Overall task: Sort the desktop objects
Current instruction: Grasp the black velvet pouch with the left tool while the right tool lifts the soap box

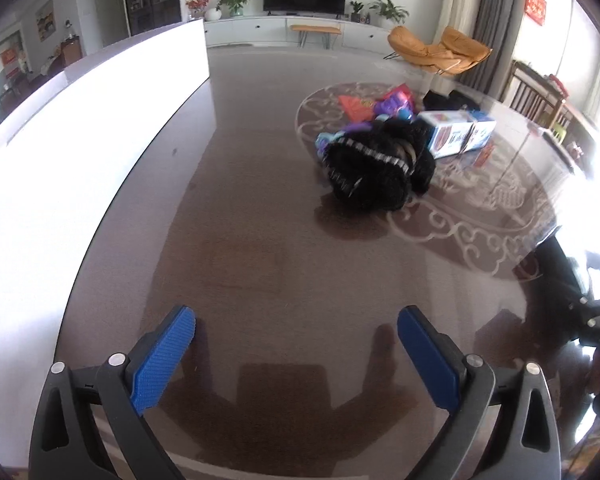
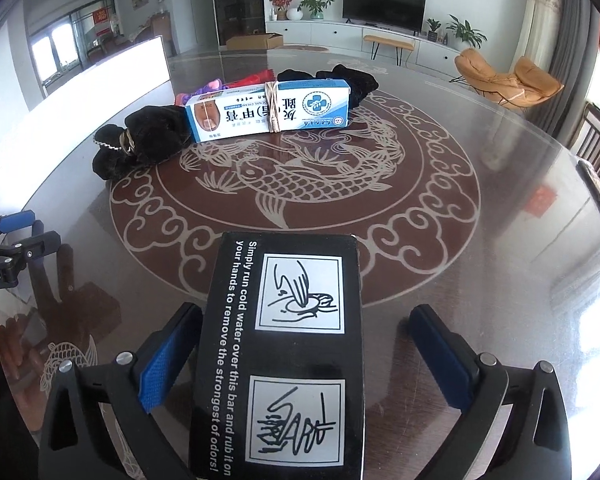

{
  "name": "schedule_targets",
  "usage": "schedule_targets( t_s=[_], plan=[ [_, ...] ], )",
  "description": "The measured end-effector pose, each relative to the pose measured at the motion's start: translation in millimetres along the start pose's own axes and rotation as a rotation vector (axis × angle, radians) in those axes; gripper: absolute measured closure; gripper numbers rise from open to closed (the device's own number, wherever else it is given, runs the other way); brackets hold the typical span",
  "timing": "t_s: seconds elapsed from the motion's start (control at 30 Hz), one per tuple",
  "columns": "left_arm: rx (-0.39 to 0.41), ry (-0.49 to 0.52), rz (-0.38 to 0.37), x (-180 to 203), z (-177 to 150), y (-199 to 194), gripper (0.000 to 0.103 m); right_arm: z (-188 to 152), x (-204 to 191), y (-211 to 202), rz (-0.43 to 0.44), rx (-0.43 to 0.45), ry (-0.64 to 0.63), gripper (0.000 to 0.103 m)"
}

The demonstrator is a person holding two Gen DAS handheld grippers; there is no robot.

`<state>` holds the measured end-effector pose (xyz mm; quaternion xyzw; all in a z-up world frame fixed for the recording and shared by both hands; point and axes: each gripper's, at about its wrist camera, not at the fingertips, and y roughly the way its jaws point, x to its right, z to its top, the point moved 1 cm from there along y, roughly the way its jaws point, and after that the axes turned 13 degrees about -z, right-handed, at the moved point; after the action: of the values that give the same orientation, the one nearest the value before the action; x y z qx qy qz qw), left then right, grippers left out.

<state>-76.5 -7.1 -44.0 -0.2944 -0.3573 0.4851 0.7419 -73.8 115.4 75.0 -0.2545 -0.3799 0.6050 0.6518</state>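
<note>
Black card box (image 2: 284, 356) printed with white hand-washing drawings lies on the glossy surface (image 2: 480, 280) between our right tongs (image 2: 304, 360); its left pad sits at the box edge, the right pad stands clear, so nothing is gripped. Our left tongs (image 1: 296, 356) gape wide over bare surface, empty. Farther off, black fuzzy bundles (image 2: 140, 140) and a blue-and-white cream carton (image 2: 268, 110) lie together.
</note>
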Motion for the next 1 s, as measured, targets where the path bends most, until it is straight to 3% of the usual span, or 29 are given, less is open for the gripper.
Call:
schedule_targets(
  t_s=[0.13, 0.3, 0.33, 0.37, 0.4, 0.43, 0.63, 0.73, 0.8, 0.93, 1.0],
  plan=[
    [0.056, 0.076, 0.006, 20.0, 45.5, 1.9, 0.007, -0.2, 0.3, -0.4, 0.000, 0.000, 0.000, 0.000],
    [-0.040, 0.250, -0.002, 60.4, 79.2, 46.9, 0.006, -0.2, 0.3, -0.2, 0.000, 0.000, 0.000, 0.000],
    [-0.053, 0.287, -0.011, 67.5, 77.5, 52.6, 0.019, -0.1, 0.4, -0.1, 0.000, 0.000, 0.000, 0.000],
    [-0.066, 0.305, 0.003, 71.9, 74.6, 57.2, 0.053, -0.2, 0.3, -0.2, 0.000, 0.000, 0.000, 0.000],
    [-0.083, 0.298, 0.003, 72.2, 71.3, 59.5, 0.070, -0.2, 0.3, -0.2, 0.000, -0.001, 0.000, 0.000],
    [-0.066, 0.273, -0.018, 69.3, 67.3, 55.1, 0.070, -0.1, 0.3, -0.1, 0.000, -0.001, 0.000, 0.000],
    [-0.013, 0.090, -0.116, 32.2, 23.9, 5.7, 0.071, -0.1, 0.3, 0.0, 0.000, -0.001, 0.000, 0.000],
    [-0.043, 0.102, -0.101, 28.2, 0.4, -13.0, 0.070, -1.9, 0.2, -1.1, 0.004, -0.002, -0.005, 0.000],
    [-0.051, 0.123, -0.040, 30.3, -10.0, -17.2, 0.063, -1.6, 0.4, -1.5, 0.022, -0.022, -0.038, 0.000],
    [-0.038, 0.132, -0.022, 35.4, -10.0, -17.2, 0.024, 2.4, 3.1, -0.4, 0.062, -0.119, -0.084, 0.000],
    [-0.035, 0.160, 0.008, 40.3, -8.5, -12.7, 0.016, 5.8, -0.5, 1.2, 0.051, -0.156, -0.119, 0.005]
  ],
)
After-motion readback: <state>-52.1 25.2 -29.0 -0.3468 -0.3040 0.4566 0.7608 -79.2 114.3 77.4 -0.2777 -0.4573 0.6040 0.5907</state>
